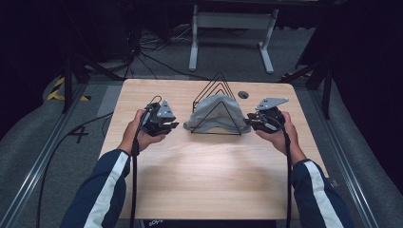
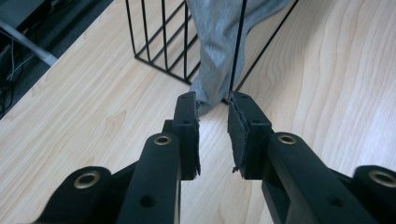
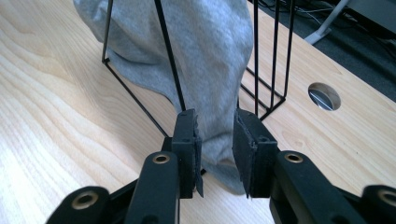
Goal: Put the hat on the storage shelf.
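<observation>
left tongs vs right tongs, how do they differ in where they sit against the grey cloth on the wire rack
The left tongs sit at the grey cloth's left end, only its tip lying by the jaw tips and bare table in the gap. The right tongs sit at its right end, straddling the hanging cloth. Both stand apart, pads not pressing, facing the black wire rack on the wooden table.

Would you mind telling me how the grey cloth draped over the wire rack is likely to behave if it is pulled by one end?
The grey cloth sags over the wire rack, so it is probably floppy. It looks thin and light. Pulled sideways, it might snag the wires and drag the rack.
</observation>
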A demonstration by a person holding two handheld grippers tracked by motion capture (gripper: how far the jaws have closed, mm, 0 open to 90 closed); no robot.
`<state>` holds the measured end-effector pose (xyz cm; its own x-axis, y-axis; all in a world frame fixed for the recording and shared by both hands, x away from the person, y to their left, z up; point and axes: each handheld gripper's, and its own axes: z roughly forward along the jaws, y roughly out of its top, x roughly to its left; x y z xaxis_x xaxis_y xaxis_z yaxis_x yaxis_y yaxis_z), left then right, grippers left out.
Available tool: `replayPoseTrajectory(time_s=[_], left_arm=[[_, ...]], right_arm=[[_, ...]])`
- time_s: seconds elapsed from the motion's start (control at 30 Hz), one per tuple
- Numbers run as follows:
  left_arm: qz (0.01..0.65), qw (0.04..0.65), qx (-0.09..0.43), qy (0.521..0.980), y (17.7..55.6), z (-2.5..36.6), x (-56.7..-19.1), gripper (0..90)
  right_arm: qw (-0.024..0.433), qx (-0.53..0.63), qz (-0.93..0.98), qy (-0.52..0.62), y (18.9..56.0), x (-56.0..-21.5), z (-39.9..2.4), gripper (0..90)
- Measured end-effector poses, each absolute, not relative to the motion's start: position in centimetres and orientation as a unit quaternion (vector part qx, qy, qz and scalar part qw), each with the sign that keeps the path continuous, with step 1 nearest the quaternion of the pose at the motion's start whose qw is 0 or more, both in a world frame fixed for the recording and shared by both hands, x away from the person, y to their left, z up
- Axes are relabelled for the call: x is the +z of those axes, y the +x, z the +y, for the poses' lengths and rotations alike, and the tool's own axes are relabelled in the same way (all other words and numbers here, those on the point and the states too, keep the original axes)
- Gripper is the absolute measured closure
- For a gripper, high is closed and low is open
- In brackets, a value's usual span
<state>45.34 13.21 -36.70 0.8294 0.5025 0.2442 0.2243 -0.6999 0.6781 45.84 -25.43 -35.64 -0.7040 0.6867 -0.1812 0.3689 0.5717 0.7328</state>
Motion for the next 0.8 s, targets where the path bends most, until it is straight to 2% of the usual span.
replayPoseTrajectory(time_s=[0.4, 0.8], left_arm=[[0.201, 0.305, 0.207, 0.908, 43.4, 15.5, -37.6, 68.2], [0.202, 0.294, 0.196, 0.913, 41.2, 17.9, -39.3, 64.4]], right_arm=[[0.231, 0.33, 0.863, 0.306, 44.3, -36.1, -27.1, 68.2], [0.23, 0.316, 0.871, 0.297, 41.7, -37.2, -28.5, 61.3]])
